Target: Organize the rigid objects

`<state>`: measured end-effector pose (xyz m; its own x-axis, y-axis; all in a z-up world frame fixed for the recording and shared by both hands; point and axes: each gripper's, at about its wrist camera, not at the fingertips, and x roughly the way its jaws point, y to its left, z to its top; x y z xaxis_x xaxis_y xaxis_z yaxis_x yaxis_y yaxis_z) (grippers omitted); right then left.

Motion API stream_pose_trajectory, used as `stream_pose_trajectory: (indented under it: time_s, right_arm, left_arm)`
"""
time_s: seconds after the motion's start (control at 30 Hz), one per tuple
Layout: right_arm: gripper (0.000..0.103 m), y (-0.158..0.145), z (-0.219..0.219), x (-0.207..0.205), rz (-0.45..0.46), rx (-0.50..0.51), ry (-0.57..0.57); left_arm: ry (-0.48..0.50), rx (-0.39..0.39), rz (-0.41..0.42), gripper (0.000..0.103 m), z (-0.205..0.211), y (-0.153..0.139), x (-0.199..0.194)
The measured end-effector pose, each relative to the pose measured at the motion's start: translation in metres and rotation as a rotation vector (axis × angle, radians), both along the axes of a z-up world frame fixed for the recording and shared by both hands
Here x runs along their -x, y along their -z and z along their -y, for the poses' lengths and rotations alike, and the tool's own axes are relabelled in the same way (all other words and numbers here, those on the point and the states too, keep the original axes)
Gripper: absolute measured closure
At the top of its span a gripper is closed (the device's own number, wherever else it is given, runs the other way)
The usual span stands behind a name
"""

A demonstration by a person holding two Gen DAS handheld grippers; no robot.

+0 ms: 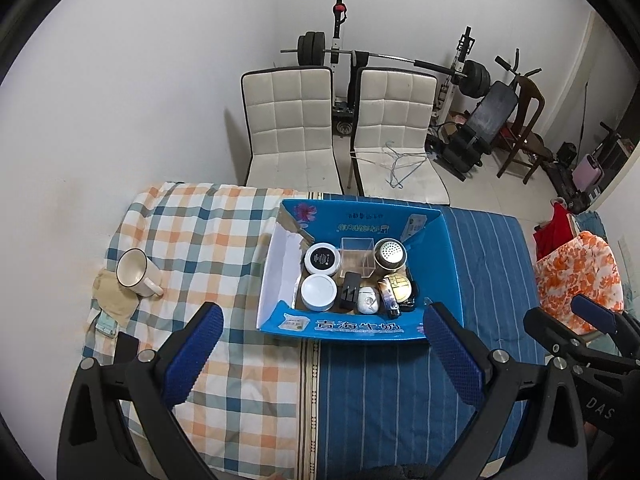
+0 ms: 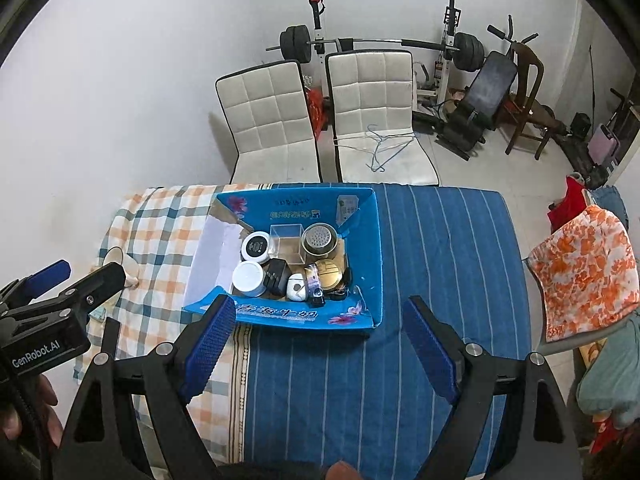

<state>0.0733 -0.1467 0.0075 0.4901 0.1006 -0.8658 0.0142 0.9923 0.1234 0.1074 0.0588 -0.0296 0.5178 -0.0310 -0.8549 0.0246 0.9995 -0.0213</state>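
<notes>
Home room: cloth-covered table [image 1: 400,400], padded chairs [image 1: 290,120], barbell rack [image 1: 340,52].

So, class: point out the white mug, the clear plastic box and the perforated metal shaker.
white mug [image 1: 138,274], left wrist view, on its side wall below the rim
clear plastic box [image 1: 357,258], left wrist view, on its front wall
perforated metal shaker [image 2: 319,237], right wrist view, on its holed top

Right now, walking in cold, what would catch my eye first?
Probably the bright blue cardboard box in the middle of the cloth-covered table, packed with small jars, a metal shaker and a clear plastic box. A white mug stands alone at the left, and both open grippers hover in front.
</notes>
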Motion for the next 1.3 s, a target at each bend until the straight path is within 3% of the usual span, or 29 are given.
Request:
stream_pose_trajectory:
  time_s: [0.77, 1.3]
  right_arm:
    - [0.015, -0.012, -0.003, -0.002, 0.061, 0.100, 0.026]
    - [0.015, -0.013, -0.001, -0.001, 0.065, 0.102, 0.027]
  left_arm:
    - [-0.014, -0.012, 0.021, 0.000, 0.001, -0.005, 0.003]
    - [-0.026, -0.016, 0.032, 0.000, -0.001, -0.006, 0.004]
